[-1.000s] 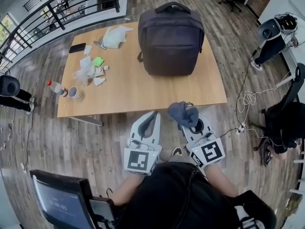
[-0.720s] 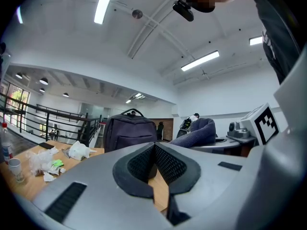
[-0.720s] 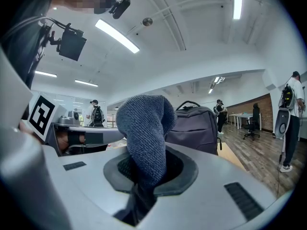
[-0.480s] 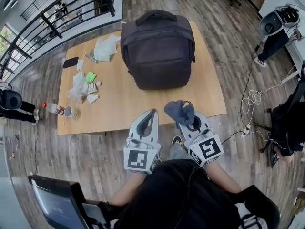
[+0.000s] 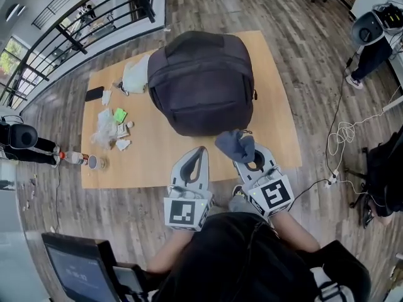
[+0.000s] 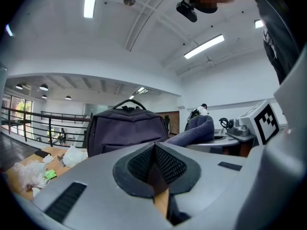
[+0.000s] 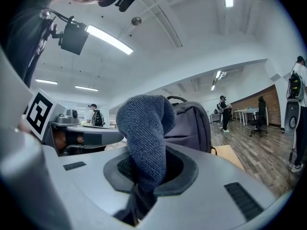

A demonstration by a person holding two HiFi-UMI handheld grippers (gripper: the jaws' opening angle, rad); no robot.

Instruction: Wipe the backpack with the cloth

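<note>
Over the near edge of the desk, both claws have come forward since a second ago. The backpack now stands just ahead. The right claw is clenched on the gray cloth; the left claw is clenched on nothing. Wiping looks about to begin.

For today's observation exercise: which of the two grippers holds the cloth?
The right gripper: its jaws are clamped on the blue-grey cloth, which bunches up above them. The left gripper has its jaws shut with nothing between them.
</note>
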